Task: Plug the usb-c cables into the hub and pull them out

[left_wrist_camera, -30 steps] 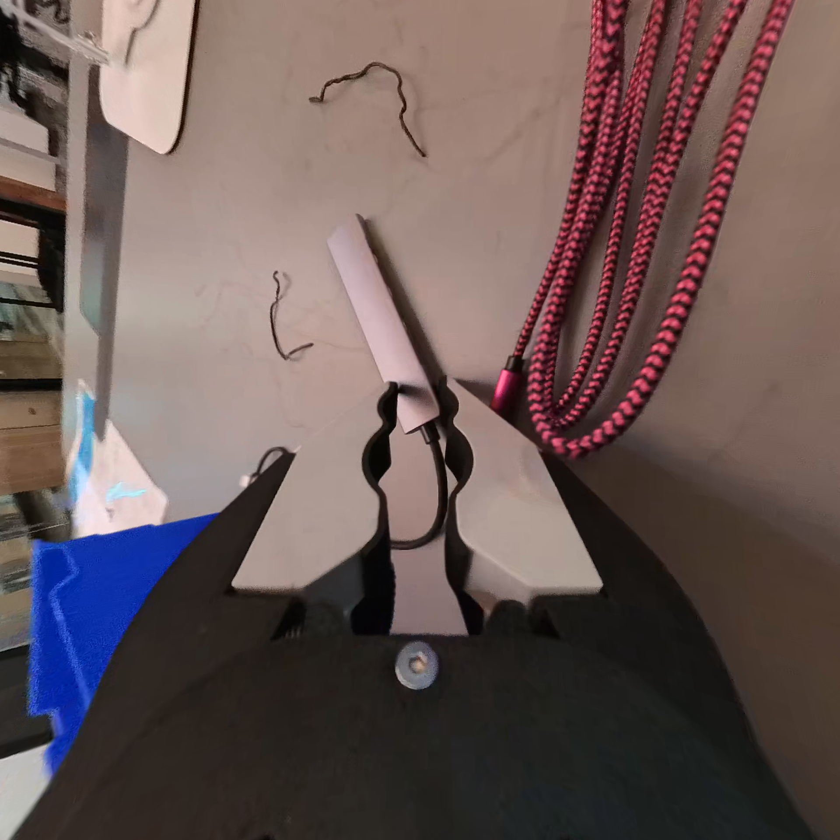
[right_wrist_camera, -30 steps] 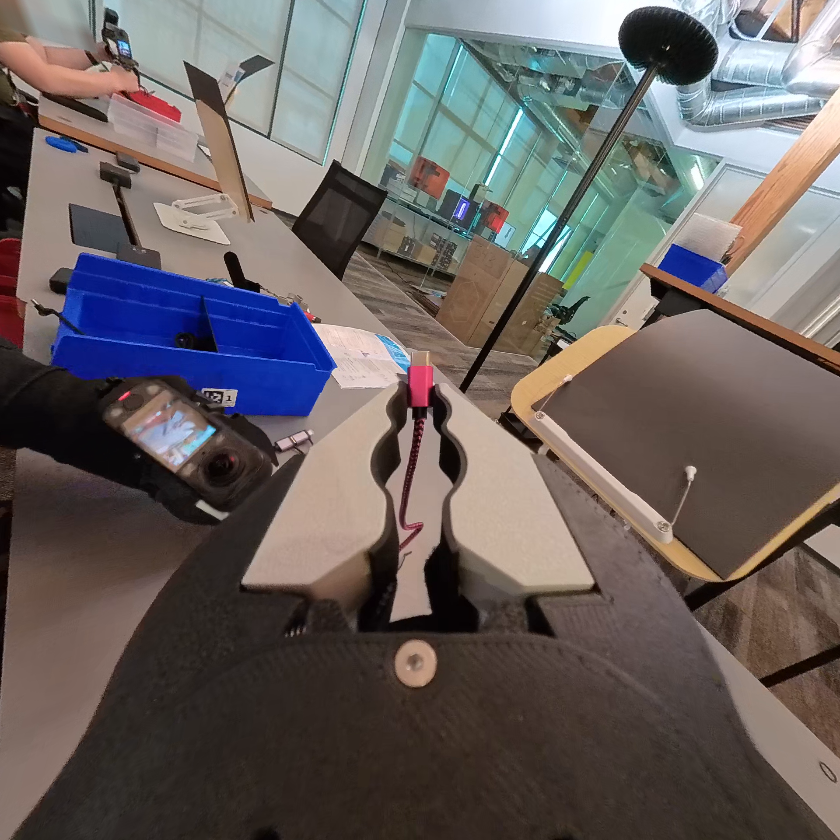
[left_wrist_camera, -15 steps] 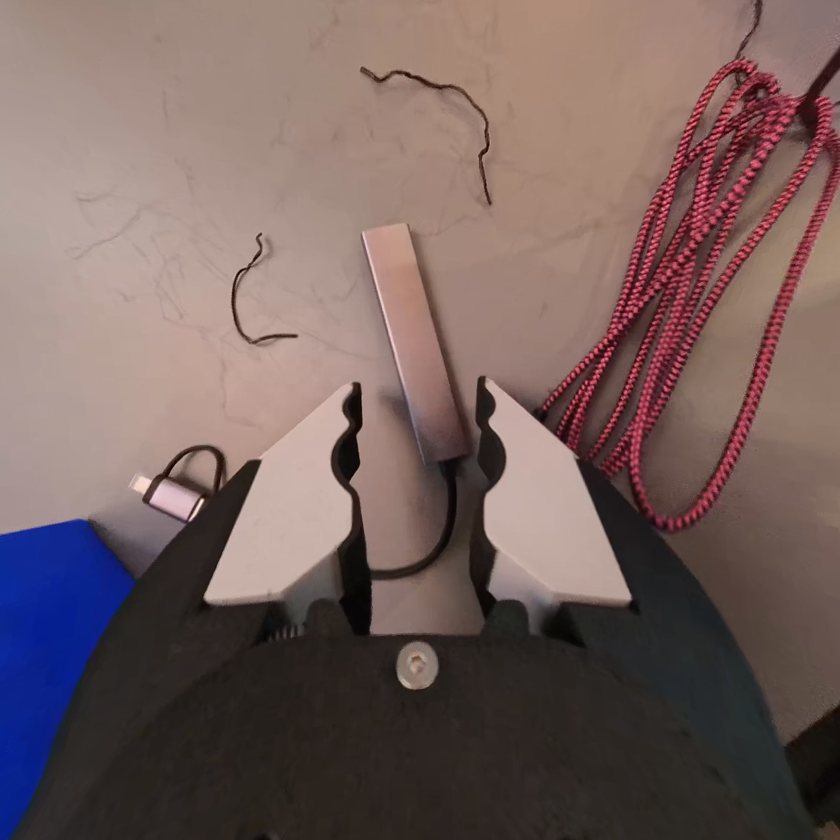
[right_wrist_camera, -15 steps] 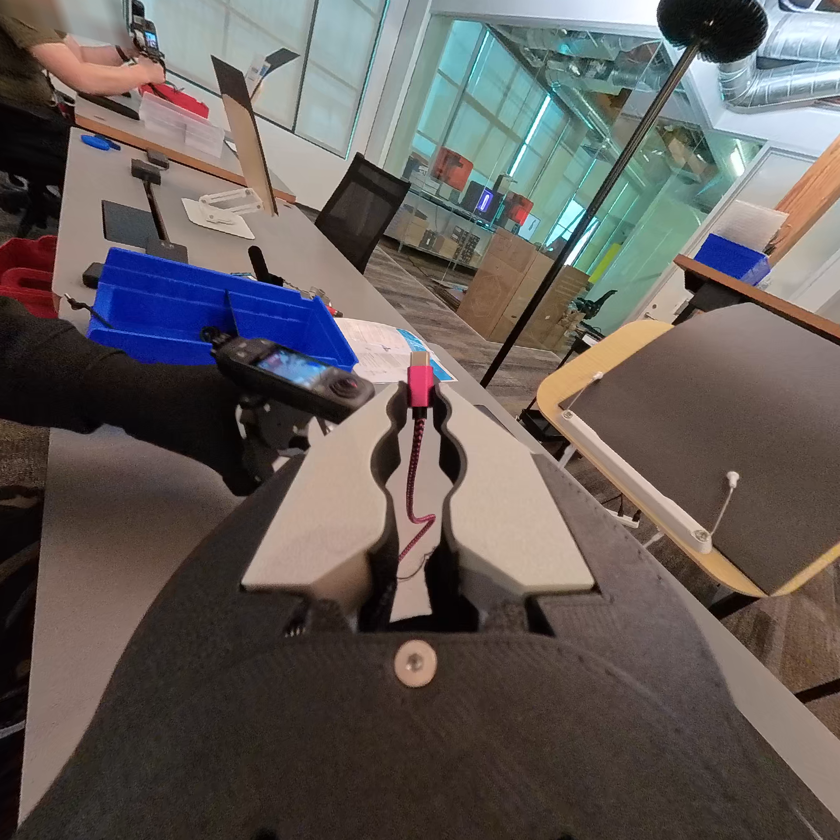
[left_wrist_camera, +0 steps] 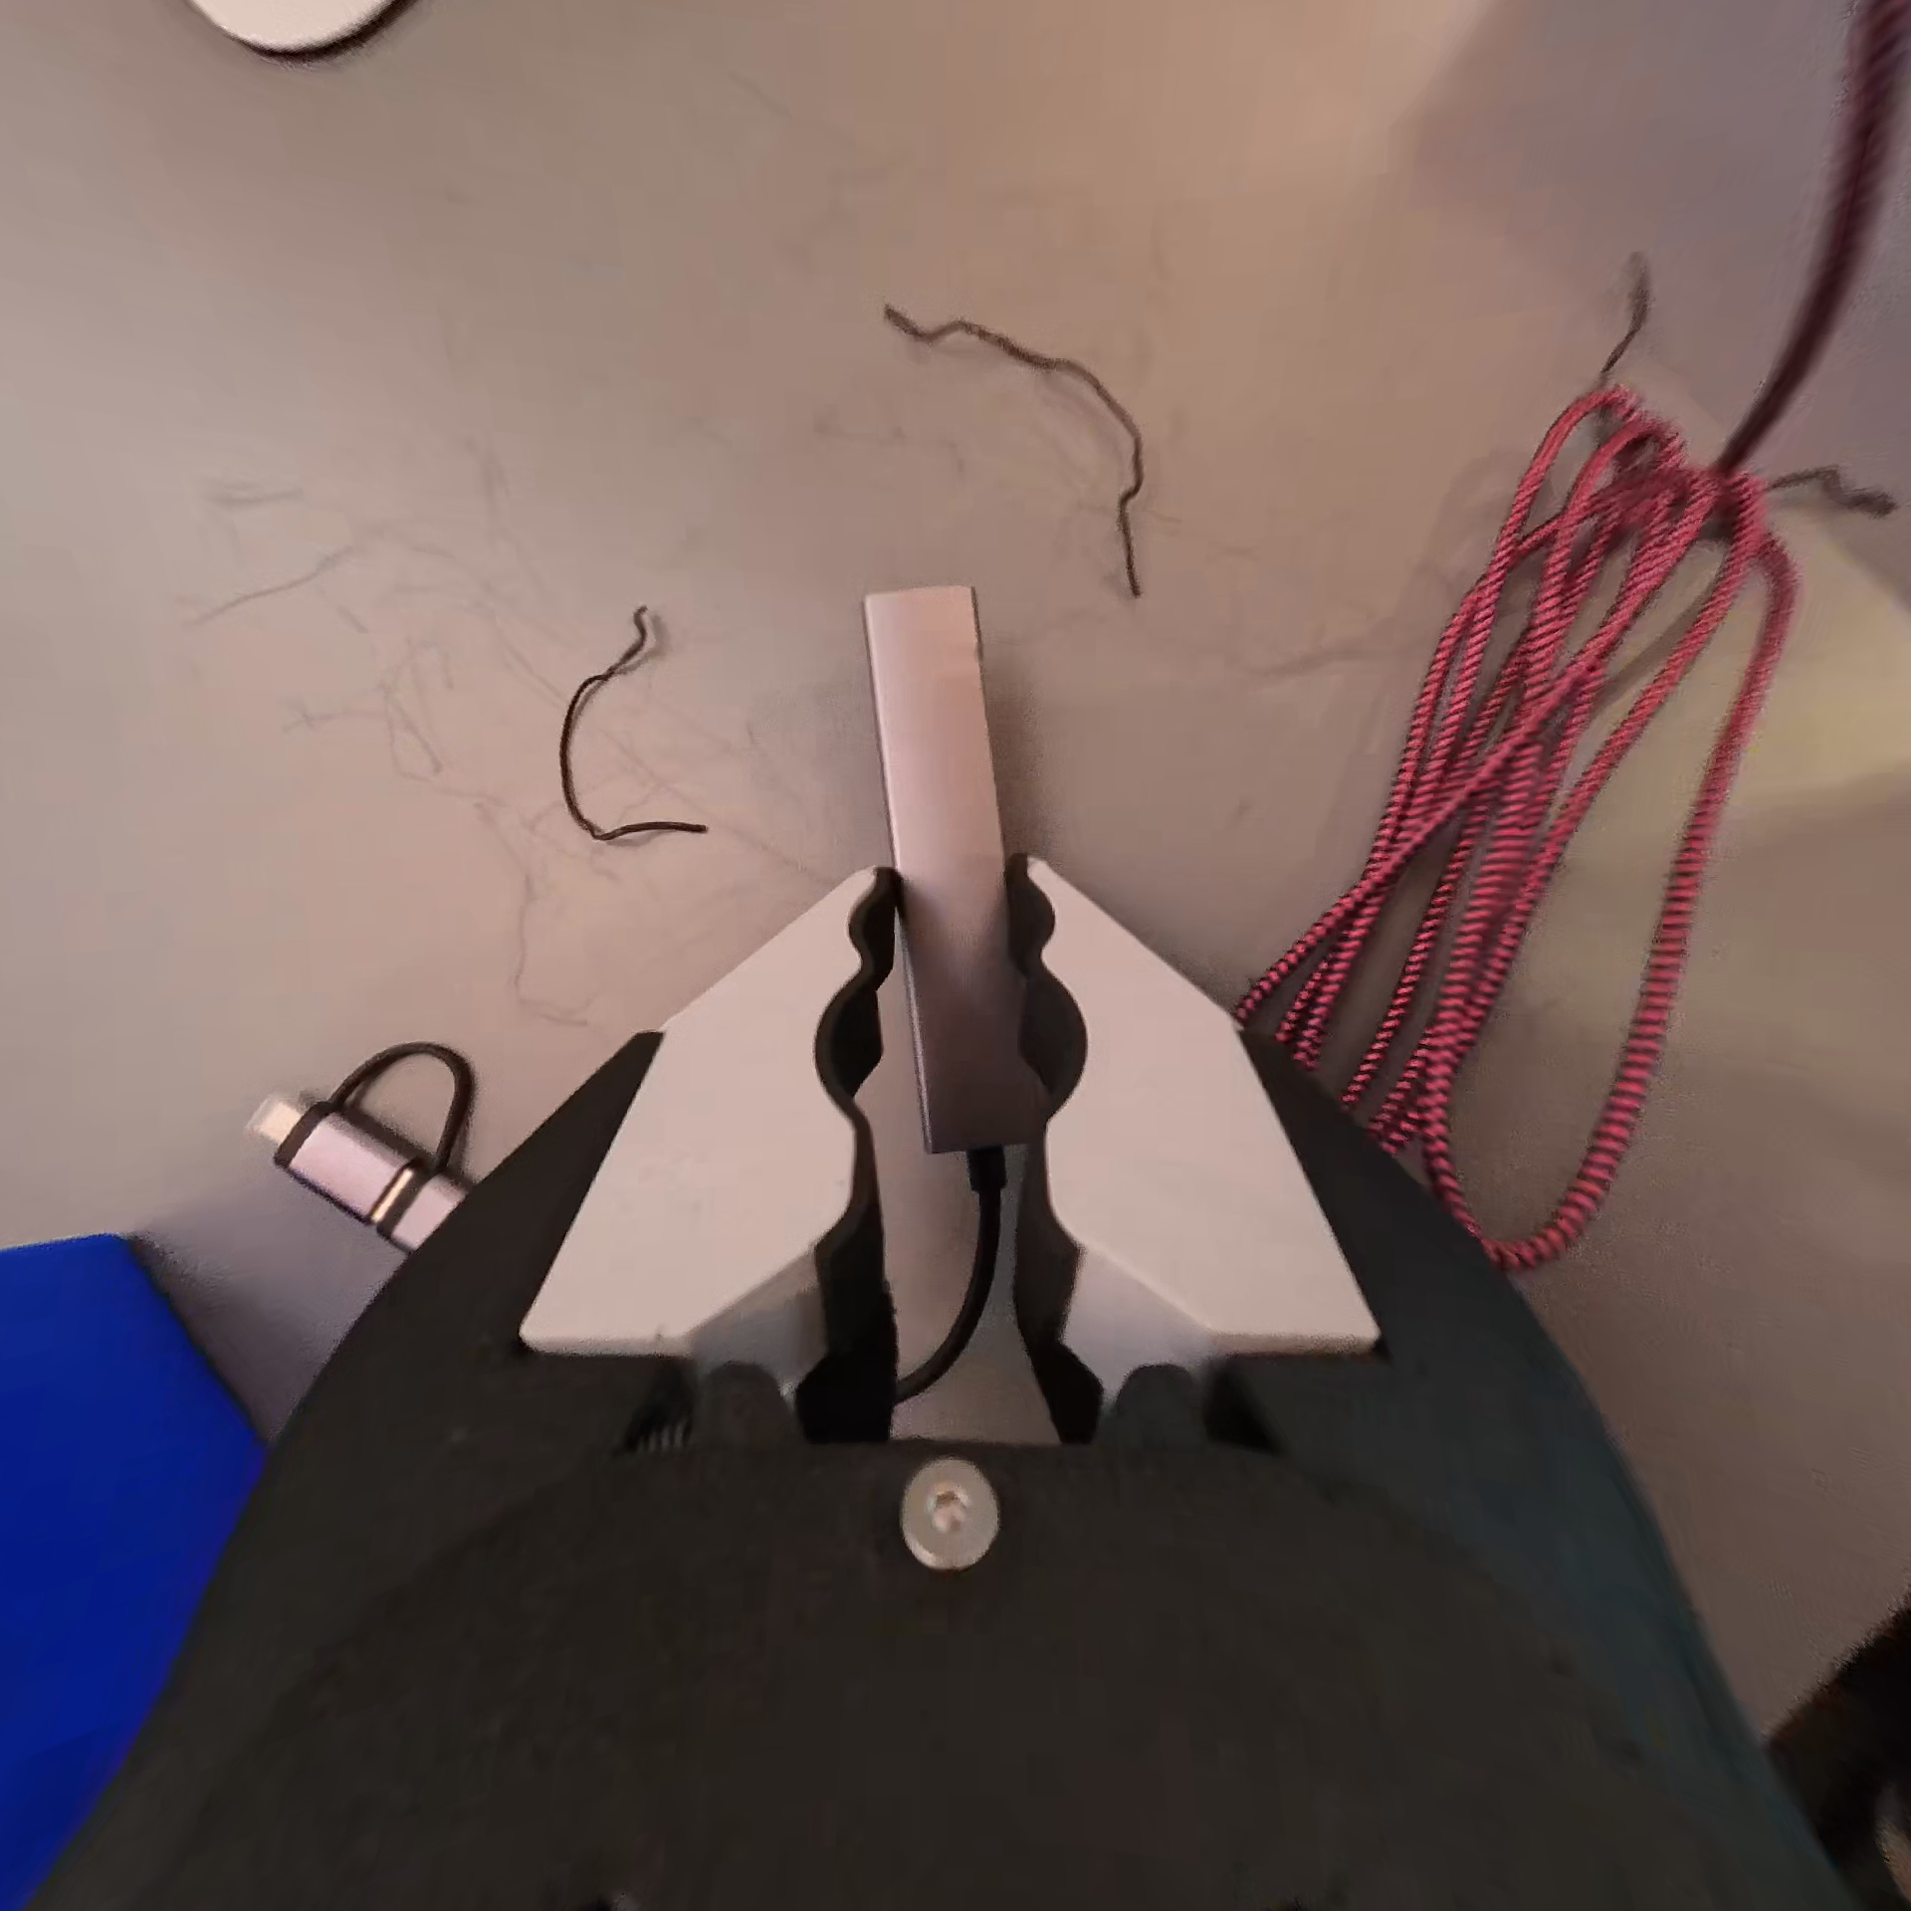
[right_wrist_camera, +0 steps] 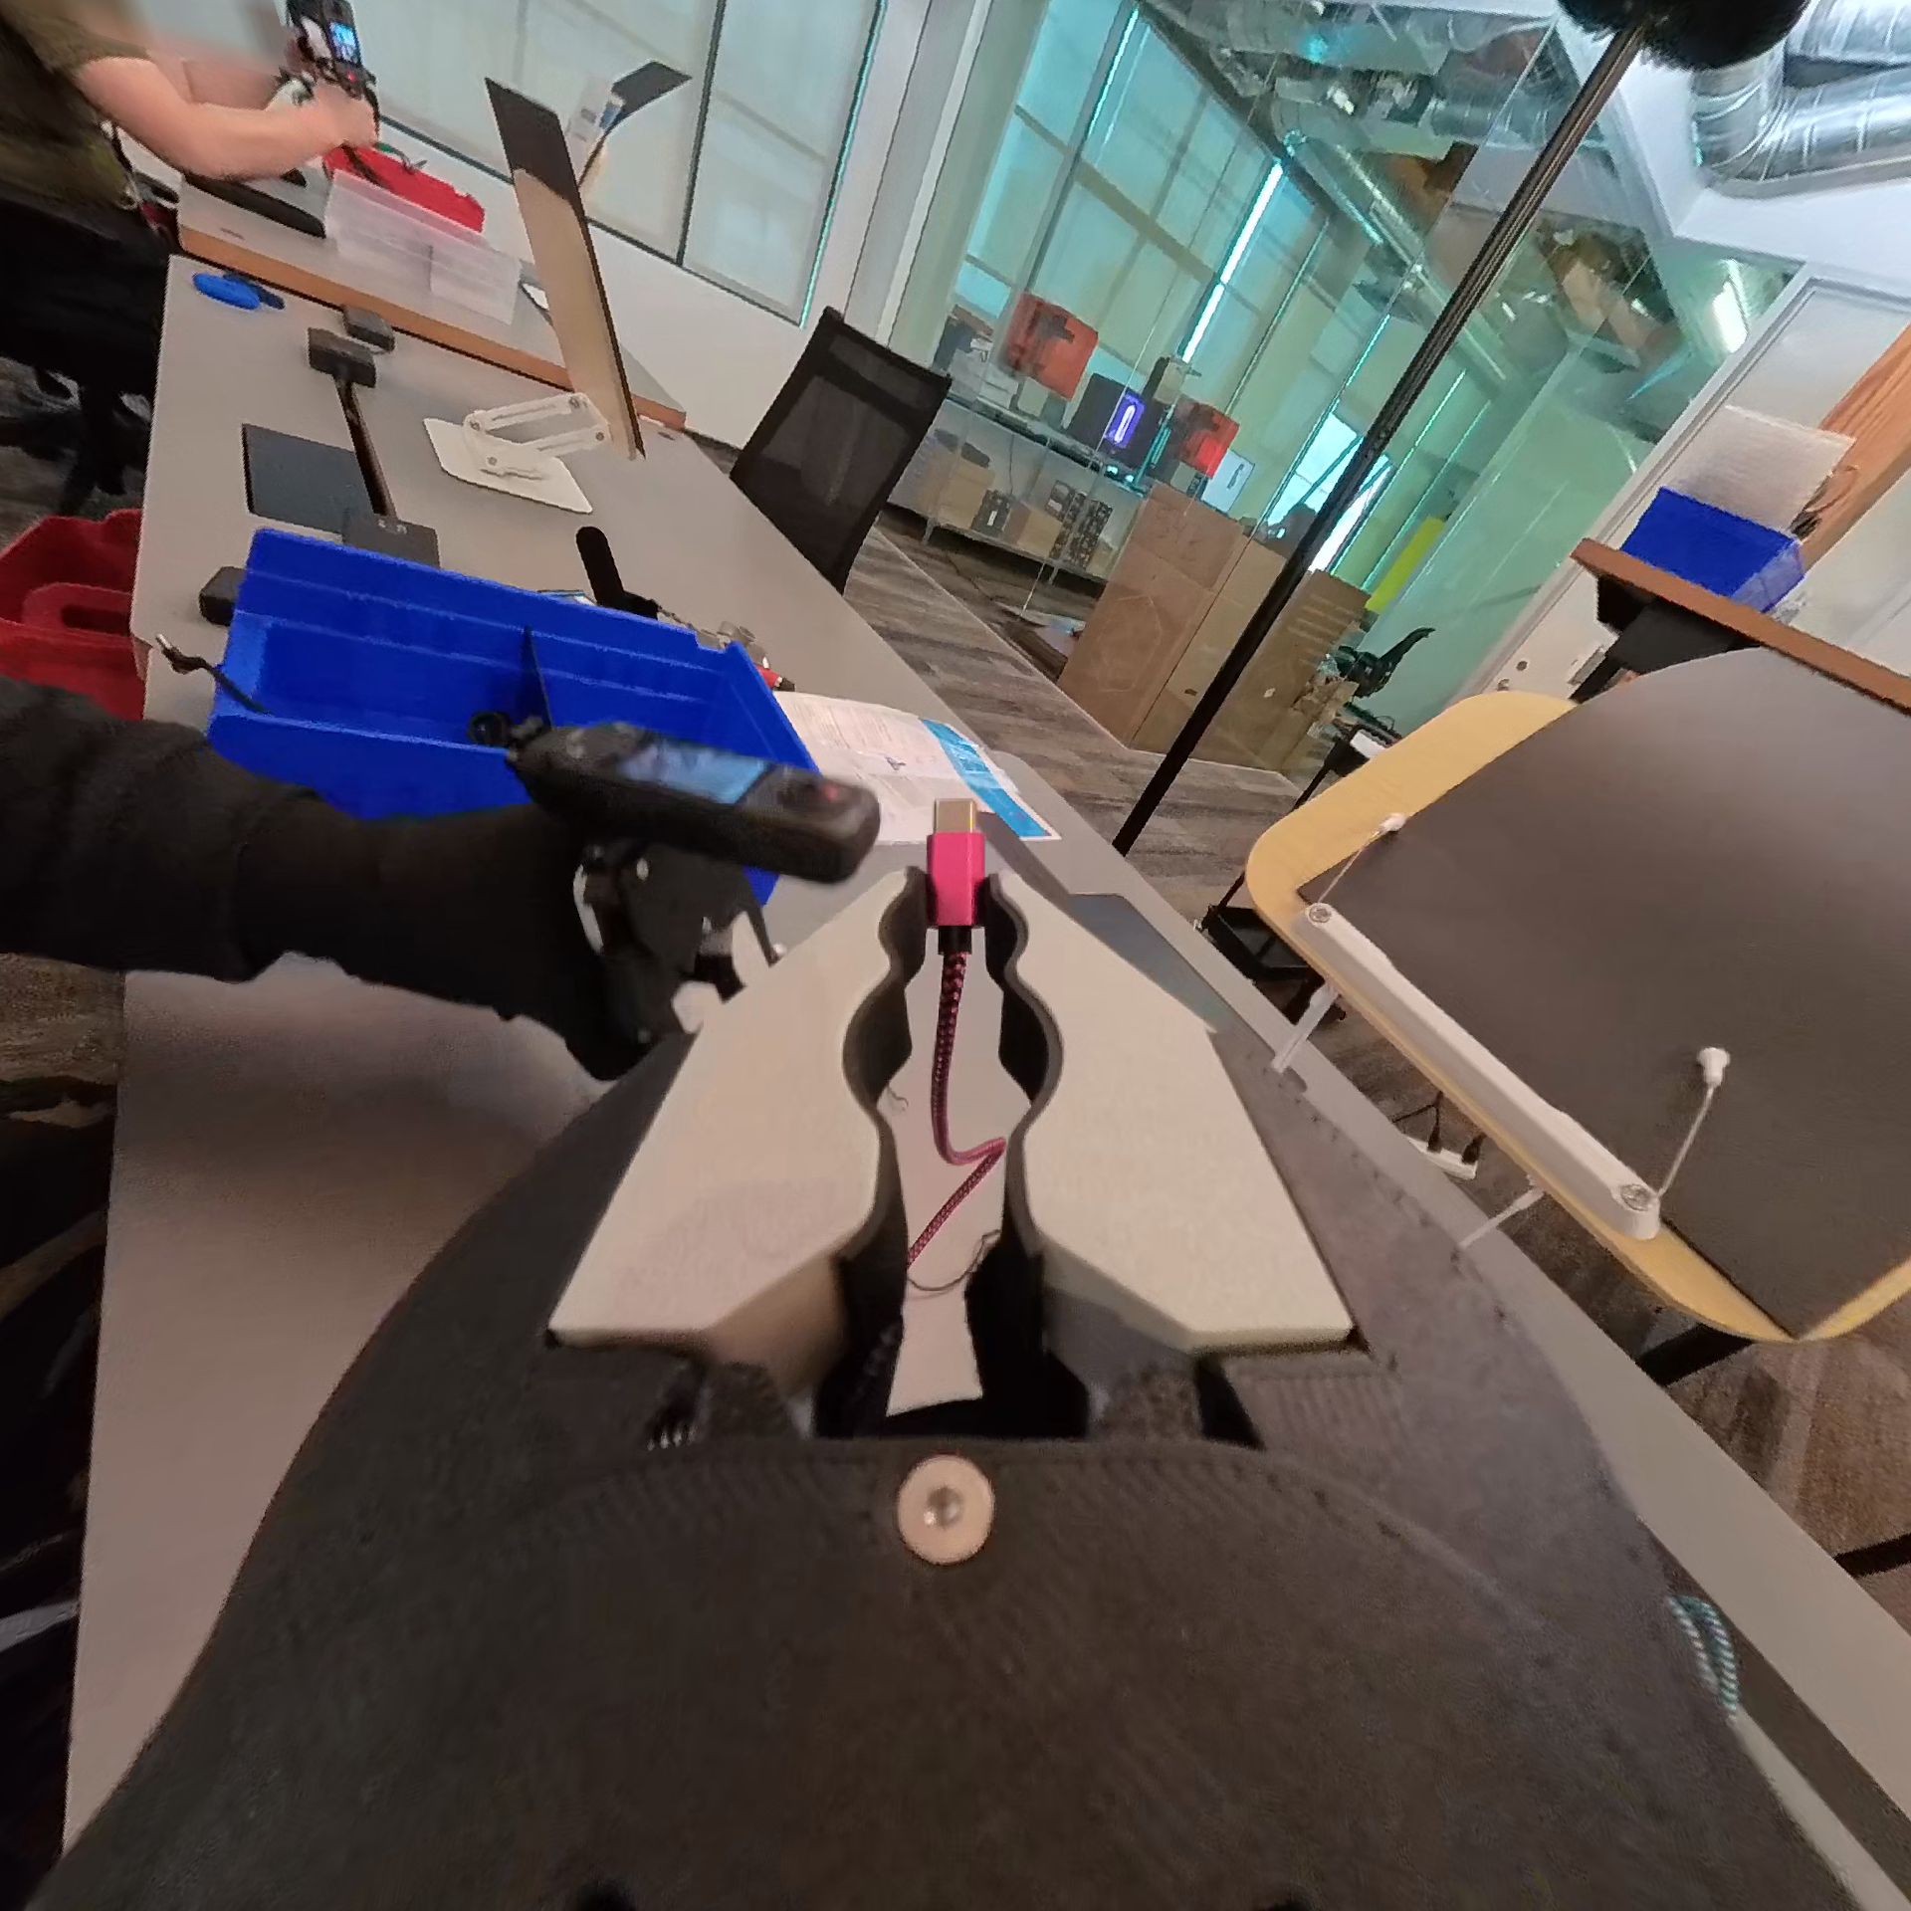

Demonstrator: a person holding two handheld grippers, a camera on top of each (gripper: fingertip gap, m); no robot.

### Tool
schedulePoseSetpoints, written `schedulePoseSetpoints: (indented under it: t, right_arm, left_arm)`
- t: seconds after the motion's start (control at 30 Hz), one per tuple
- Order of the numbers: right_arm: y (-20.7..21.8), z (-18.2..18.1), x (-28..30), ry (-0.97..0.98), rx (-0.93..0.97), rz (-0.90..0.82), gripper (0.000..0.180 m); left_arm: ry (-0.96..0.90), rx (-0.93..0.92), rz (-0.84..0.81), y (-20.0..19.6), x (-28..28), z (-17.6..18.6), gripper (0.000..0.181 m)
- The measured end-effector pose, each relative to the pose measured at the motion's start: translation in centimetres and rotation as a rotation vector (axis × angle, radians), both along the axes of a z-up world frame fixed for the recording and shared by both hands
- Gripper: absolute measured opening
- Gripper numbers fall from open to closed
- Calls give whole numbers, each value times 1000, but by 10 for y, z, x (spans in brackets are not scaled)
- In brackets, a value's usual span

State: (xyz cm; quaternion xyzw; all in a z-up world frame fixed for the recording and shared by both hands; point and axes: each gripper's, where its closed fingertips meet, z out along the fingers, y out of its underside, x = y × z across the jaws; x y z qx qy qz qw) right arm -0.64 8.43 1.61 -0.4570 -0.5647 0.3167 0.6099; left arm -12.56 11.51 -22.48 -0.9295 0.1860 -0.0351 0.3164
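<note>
Hub (left_wrist_camera: 943,889): slim grey bar flat on grey tabletop (left_wrist_camera: 414,414), clamped between left tool (left_wrist_camera: 953,884) fingers. Braided pink cable (left_wrist_camera: 1551,827) coiled to its right. Pink USB-C plug (right_wrist_camera: 953,867) pinched in right tool (right_wrist_camera: 953,891), held in air. No legible writing.

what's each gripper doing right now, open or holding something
left gripper: shut on the grey usb hub, gripping its sides.
right gripper: shut on the pink usb-c plug of the braided cable.
</note>
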Motion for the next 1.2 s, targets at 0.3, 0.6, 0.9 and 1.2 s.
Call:
schedulePoseSetpoints:
  t: [0.3,0.6,0.9,1.2]
  right_arm:
    - [-11,-49,-35,-151,-26,32,8]
    - [-11,-89,-57,-276,-5,-23,8]
    - [1,-108,-56,-360,-27,-92,7]
    - [15,-124,-49,-457,-60,-179,8]
  left_arm:
    - [-316,190,29,-6,-3,72,19]
    - [-309,284,-30,-19,18,112,19]
    - [-265,307,-54,-23,35,117,19]
    - [-103,327,-49,-20,43,111,19]
